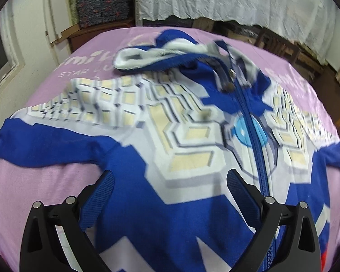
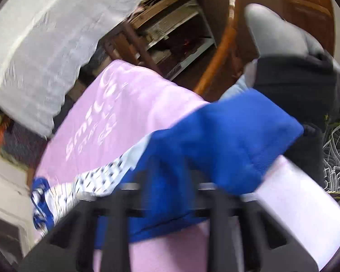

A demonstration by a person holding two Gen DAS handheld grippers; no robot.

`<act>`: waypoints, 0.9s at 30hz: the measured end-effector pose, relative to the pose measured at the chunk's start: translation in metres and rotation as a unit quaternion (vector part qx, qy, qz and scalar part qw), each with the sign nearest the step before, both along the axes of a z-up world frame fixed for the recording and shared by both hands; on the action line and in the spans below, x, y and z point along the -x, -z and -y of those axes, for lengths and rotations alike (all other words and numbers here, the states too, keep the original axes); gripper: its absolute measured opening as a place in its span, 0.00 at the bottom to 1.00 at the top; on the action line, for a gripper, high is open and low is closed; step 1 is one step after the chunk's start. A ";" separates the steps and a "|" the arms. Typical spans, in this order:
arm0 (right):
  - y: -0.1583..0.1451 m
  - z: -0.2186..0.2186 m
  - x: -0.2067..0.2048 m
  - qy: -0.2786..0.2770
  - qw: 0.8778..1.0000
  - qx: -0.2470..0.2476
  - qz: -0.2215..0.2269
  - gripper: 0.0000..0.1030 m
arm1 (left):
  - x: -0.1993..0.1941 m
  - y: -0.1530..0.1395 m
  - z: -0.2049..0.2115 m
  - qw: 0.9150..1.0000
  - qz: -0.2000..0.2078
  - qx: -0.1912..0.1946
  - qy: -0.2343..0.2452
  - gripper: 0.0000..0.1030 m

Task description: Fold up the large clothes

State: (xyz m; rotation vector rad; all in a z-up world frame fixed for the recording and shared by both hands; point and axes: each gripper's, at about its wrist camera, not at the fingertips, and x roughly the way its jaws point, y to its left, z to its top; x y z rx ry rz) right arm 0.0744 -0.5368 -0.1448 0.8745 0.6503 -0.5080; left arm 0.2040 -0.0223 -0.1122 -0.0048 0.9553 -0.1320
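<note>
- Left hand-held gripper (image 1: 170, 181), low in frame, tilts downward, jaws spread wide, empty, above the blue, white and cream zip-front printed fabric jacket (image 1: 181, 136) lying flat on the soft pink cloth-covered surface (image 1: 34, 185).
- Right hand-held gripper (image 2: 167, 181), blurred at bottom centre, is closed on the jacket's smooth blue sleeve (image 2: 215, 131).

jacket (image 1: 170, 149) covering most of pink sheet (image 1: 34, 185), bare strips along left and far edges
</note>
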 end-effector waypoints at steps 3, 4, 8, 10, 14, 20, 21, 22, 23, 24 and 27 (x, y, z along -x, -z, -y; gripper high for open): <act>-0.001 0.006 0.014 0.026 0.999 -0.021 0.019 0.01 | -0.005 -0.005 -0.018 0.999 -0.002 0.021 -0.028 0.97; -0.009 0.003 0.012 0.028 0.999 -0.001 0.015 0.08 | -0.008 -0.006 -0.025 0.999 -0.005 0.030 -0.040 0.97; -0.025 -0.037 -0.004 -0.062 0.998 0.019 0.020 0.33 | -0.015 -0.010 -0.055 0.995 -0.015 0.061 -0.082 0.97; -0.010 -0.044 -0.019 -0.094 0.995 -0.020 -0.011 0.49 | -0.017 -0.012 -0.071 0.992 -0.016 0.073 -0.104 0.97; -0.019 -0.065 -0.012 -0.084 0.996 0.018 -0.007 0.46 | -0.019 -0.015 -0.115 0.980 -0.014 0.107 -0.165 0.97; -0.070 -0.146 -0.028 -0.203 0.976 0.051 0.061 0.46 | -0.010 -0.016 -0.196 0.945 -0.003 0.159 -0.286 0.94; -0.073 -0.155 -0.035 -0.218 0.972 0.049 0.066 0.46 | -0.006 -0.018 -0.205 0.940 0.003 0.160 -0.303 0.93; -0.073 -0.164 -0.041 -0.232 0.969 0.045 0.071 0.46 | -0.002 -0.020 -0.216 0.933 0.011 0.160 -0.322 0.93; -0.071 -0.175 -0.045 -0.245 0.966 0.041 0.073 0.46 | 0.002 -0.021 -0.225 0.928 0.018 0.159 -0.336 0.93; -0.066 -0.184 -0.050 -0.258 0.963 0.036 0.076 0.46 | 0.005 -0.022 -0.232 0.925 0.021 0.157 -0.346 0.92; -0.046 -0.198 -0.062 -0.276 0.958 0.029 0.075 0.46 | 0.007 -0.019 -0.248 0.915 0.019 0.169 -0.367 0.87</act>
